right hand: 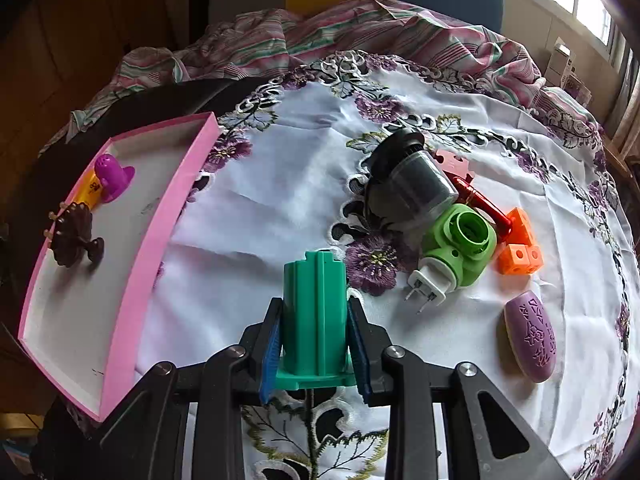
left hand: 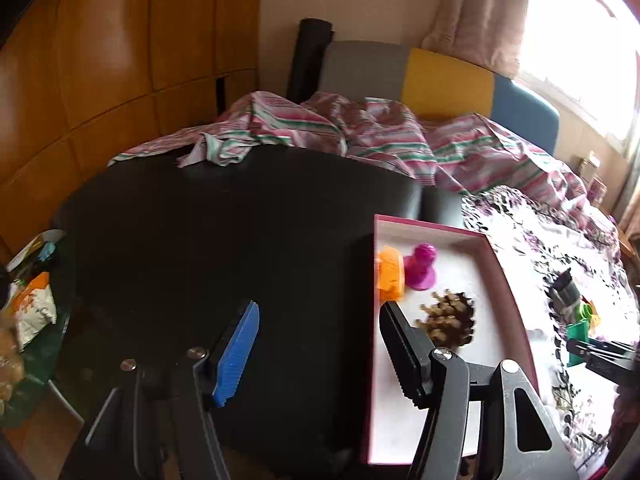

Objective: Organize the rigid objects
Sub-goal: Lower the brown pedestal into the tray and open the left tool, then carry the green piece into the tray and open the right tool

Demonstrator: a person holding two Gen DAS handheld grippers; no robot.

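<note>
Right gripper [right hand: 316, 344]: we pinch the green holder [right hand: 314, 312].
Left gripper [left hand: 320, 356]: spread, empty.
Next: we carry it level into the pink tray [right hand: 160, 216].

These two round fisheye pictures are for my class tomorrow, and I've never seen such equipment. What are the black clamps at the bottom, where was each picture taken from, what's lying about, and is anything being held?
A person holds one hand tool in each hand, each with two jaws and a camera looking forward along them.

In the left-hand camera's picture, the left gripper stands open and empty over a dark tabletop, beside a shallow pink-rimmed tray.

In the right-hand camera's picture, the right gripper is closed on a teal ribbed plastic cylinder.

The tray already holds a magenta plastic piece, an orange piece and a brown pinecone-like object.

On the white floral embroidered cloth lie a dark clear-sided jar, a green plastic plug-in fitting, a red clip, orange cube blocks and a purple oval piece.
</note>
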